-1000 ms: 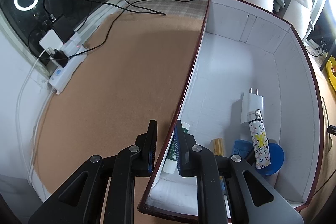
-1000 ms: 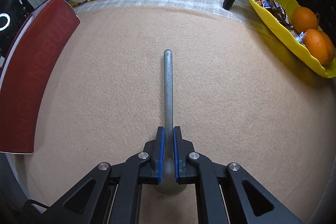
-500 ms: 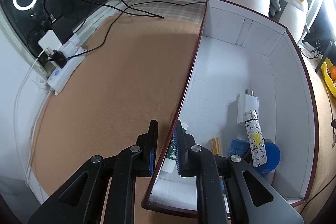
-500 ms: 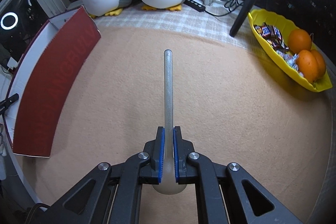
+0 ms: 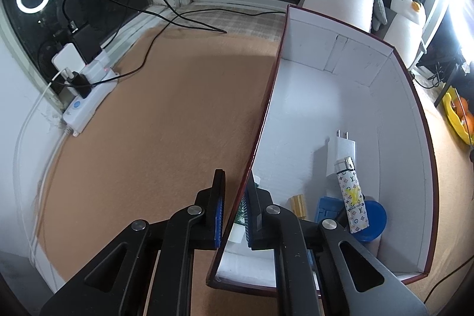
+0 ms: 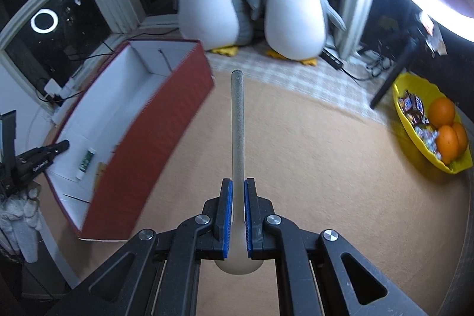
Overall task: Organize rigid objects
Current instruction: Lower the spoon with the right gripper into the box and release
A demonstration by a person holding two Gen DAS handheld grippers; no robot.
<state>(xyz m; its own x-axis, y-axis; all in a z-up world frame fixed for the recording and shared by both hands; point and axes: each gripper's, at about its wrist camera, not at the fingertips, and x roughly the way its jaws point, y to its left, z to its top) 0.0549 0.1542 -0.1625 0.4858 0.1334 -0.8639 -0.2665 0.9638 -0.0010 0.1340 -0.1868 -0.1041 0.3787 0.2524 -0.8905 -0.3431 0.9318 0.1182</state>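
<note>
A: Right claw is clamped on the metal spoon, bowl back under the pads, handle pointing straight ahead toward the penguin plushies, held above the tan tabletop.

B: And the left claw?

A: It straddles the near wall of the red box, one pad outside, one inside, pinching the wall.

B: What does that view add?

A: The box contents: a white charger, a patterned lighter printed "LV", a blue lid. The right view alone shows the yellow bowl of oranges. Other lettering is too small to read.
</note>
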